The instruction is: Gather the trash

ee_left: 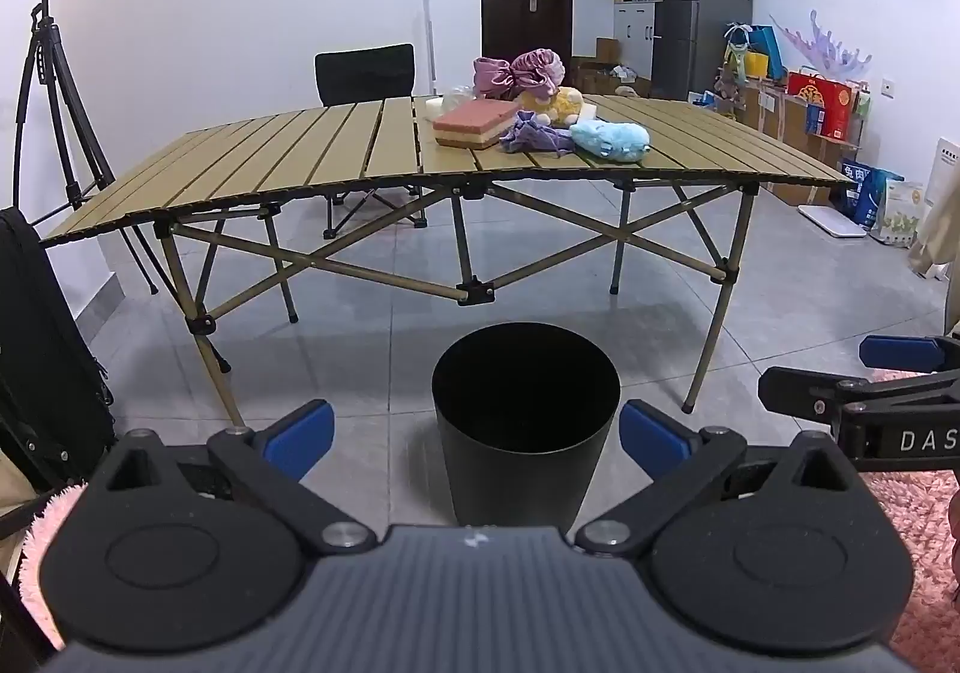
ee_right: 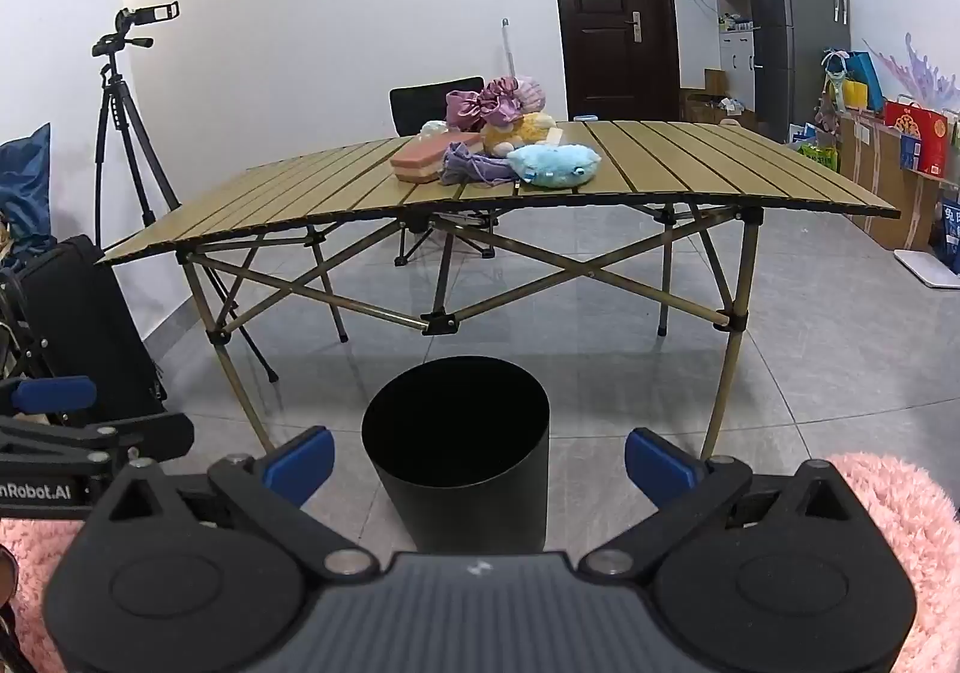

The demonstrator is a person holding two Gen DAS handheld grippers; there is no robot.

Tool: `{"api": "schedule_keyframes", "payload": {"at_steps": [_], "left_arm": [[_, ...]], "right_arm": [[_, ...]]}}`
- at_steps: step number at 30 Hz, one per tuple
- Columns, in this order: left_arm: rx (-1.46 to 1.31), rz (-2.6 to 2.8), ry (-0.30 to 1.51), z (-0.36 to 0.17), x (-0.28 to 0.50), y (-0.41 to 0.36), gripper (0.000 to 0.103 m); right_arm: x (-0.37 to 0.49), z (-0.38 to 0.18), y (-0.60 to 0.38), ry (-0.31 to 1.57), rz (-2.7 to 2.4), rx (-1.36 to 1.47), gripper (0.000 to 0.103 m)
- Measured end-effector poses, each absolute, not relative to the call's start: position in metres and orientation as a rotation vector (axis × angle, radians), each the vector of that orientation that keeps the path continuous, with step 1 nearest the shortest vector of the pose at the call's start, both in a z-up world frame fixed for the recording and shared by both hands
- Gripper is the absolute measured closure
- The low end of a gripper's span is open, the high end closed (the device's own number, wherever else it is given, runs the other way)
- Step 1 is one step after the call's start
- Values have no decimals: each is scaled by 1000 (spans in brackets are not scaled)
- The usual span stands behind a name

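black and round, the trash bin (ee_left: 525, 427) stands on the grey tiled floor (ee_left: 780, 277) right ahead of you, in front of the folding slat table (ee_left: 270, 162) and apart from its legs. your left gripper (ee_left: 477, 436) has its blue pads spread wide with nothing between them; the bin shows in the gap beyond. your right gripper (ee_right: 479, 461) is the same: jaws fully apart, empty, aimed down toward the bin's open mouth. in the left wrist view the right gripper's fingers reach in from the right edge, near yours but not touching. on the tabletop, well apart from the bin, you have a cluster of things: a pink block (ee_left: 474, 123), a purple cloth (ee_left: 534, 135), a light blue plush (ee_left: 609, 138), a yellow plush (ee_left: 555, 102) and pink satin bundles (ee_left: 519, 69). a tripod (ee_left: 54, 90) stands at the left wall.
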State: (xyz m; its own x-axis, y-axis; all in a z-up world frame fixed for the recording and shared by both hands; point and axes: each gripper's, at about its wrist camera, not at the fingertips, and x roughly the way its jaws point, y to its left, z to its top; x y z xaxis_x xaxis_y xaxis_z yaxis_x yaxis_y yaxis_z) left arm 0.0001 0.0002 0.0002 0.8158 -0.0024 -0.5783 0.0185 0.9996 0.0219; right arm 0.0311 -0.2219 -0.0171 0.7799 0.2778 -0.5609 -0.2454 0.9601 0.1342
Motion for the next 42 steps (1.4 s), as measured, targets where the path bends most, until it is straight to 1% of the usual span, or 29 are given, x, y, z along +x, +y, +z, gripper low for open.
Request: {"api": "schedule_keyframes", "payload": {"at_steps": [42], "left_arm": [[37,7,590,4,-6,-1,0]], "right_arm": [[26,-14,-222,589,291,57,0]]}}
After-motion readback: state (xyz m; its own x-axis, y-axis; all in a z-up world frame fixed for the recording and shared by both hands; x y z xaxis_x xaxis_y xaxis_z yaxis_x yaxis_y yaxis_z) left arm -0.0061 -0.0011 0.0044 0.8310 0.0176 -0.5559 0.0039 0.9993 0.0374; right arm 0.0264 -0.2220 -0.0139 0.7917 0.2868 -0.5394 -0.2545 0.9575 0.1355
